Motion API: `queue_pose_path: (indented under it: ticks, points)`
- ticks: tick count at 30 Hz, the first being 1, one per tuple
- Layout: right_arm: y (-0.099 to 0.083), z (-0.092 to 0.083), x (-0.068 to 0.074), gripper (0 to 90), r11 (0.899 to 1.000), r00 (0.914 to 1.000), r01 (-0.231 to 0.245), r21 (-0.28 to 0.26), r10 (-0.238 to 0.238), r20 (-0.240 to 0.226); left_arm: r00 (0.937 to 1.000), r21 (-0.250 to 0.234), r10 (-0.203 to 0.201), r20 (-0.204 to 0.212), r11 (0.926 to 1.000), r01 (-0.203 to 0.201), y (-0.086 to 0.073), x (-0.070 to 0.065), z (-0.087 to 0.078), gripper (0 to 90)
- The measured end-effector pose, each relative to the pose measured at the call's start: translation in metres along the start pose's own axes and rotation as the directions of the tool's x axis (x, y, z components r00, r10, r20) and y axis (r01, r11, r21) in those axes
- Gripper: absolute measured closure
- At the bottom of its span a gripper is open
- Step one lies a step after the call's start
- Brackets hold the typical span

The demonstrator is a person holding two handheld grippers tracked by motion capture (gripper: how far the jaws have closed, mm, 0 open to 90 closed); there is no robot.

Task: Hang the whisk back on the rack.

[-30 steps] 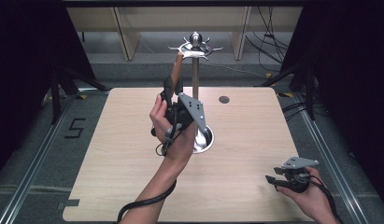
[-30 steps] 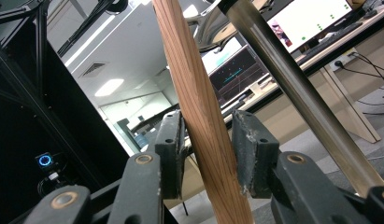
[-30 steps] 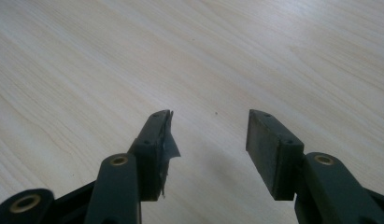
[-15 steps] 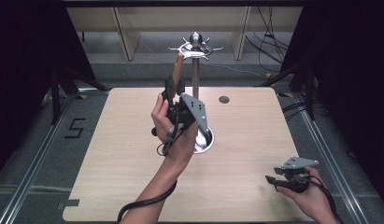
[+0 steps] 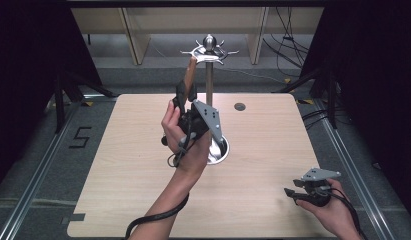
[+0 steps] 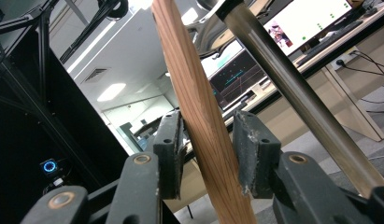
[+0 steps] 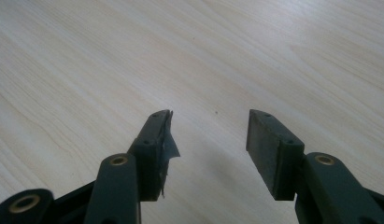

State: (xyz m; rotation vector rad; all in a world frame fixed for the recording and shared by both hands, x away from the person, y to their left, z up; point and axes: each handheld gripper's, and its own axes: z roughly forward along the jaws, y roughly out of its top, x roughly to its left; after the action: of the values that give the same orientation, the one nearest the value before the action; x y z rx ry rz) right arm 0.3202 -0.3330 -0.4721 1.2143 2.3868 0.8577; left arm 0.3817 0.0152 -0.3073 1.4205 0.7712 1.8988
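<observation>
Wooden handle (image 6: 199,107) stands tilted just beside the stand's steel pole (image 6: 292,88), its top up by the hook ring (image 5: 209,50), between the left gripper (image 6: 206,149) jaws; the left pad touches it, the right shows a slight gap. Right gripper (image 7: 209,133), well right of the stand's base (image 5: 218,150), rests low over the table (image 5: 118,150) with jaws wide and holding nothing.

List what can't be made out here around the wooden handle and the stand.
- Wooden handle: both ends cut off by the left gripper view's edges; its head unseen.
- Handle's top at the stand's hooks: too small in the high view to tell if hung.
- Stand's base: partly behind the left hand.
</observation>
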Motion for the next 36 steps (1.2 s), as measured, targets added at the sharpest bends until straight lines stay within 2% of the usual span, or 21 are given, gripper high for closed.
queue_pose_path:
  ticks: [2,6,9,14,16,17,20,27,30,33,35,36]
  points:
    - [0.0000,0.0001,0.0001,50.8,1.000,1.0000,0.000,0.000,0.000,0.000,1.0000,0.000,0.003,-0.003,1.0000,-0.003,0.0000,0.0004,0.0002,64.0]
    - [-0.0002,0.0001,0.0005,50.8,1.000,1.0000,-0.006,0.001,0.006,0.001,0.9991,-0.019,0.034,-0.027,0.9992,-0.035,0.0005,0.0002,-0.0017,65.0]
    - [-0.0002,0.0003,0.0000,50.8,1.000,1.0000,0.003,0.000,-0.003,0.002,0.9990,-0.025,0.036,-0.027,0.9990,-0.037,0.0020,-0.0005,-0.0025,65.3]
    - [-0.0001,-0.0001,0.0004,50.8,1.000,1.0000,-0.009,0.002,0.009,0.000,0.9979,-0.028,0.056,-0.033,0.9980,-0.057,0.0025,-0.0014,-0.0024,65.1]
    - [-0.0001,0.0004,0.0000,50.8,1.000,1.0000,0.003,0.000,-0.003,0.002,0.9946,-0.030,0.096,-0.041,0.9948,-0.097,0.0038,-0.0025,-0.0044,65.1]
    - [0.0001,-0.0001,0.0008,50.8,1.000,0.9999,-0.014,0.004,0.014,-0.001,0.9946,-0.035,0.094,-0.044,0.9948,-0.096,0.0041,-0.0040,-0.0048,65.3]
    - [0.0000,-0.0003,0.0005,50.8,1.000,1.0000,-0.009,0.003,0.009,-0.001,0.9929,-0.041,0.112,-0.038,0.9926,-0.114,0.0059,-0.0078,-0.0066,65.5]
    - [-0.0002,0.0000,0.0002,50.8,1.000,1.0000,-0.003,-0.001,0.003,0.000,0.9960,-0.048,0.088,-0.010,0.9949,-0.089,0.0047,-0.0078,-0.0026,63.7]
    - [0.0001,-0.0004,0.0001,50.8,1.000,1.0000,-0.007,0.001,0.007,-0.003,0.9980,-0.045,0.062,0.011,0.9971,-0.062,0.0039,-0.0064,-0.0022,62.4]
    - [-0.0001,-0.0003,0.0004,50.7,1.000,1.0000,-0.009,0.002,0.009,-0.002,0.9975,-0.056,0.006,0.071,0.9984,-0.002,0.0019,-0.0045,-0.0017,60.1]
    - [0.0000,-0.0003,0.0003,50.7,1.000,1.0000,-0.009,0.002,0.009,-0.002,0.9919,-0.079,-0.038,0.121,0.9957,0.048,0.0006,-0.0023,-0.0010,58.2]
    - [-0.0002,-0.0001,0.0008,50.7,1.000,0.9999,-0.011,0.000,0.011,-0.001,0.9873,-0.076,-0.062,0.146,0.9943,0.074,0.0004,-0.0004,-0.0016,57.1]
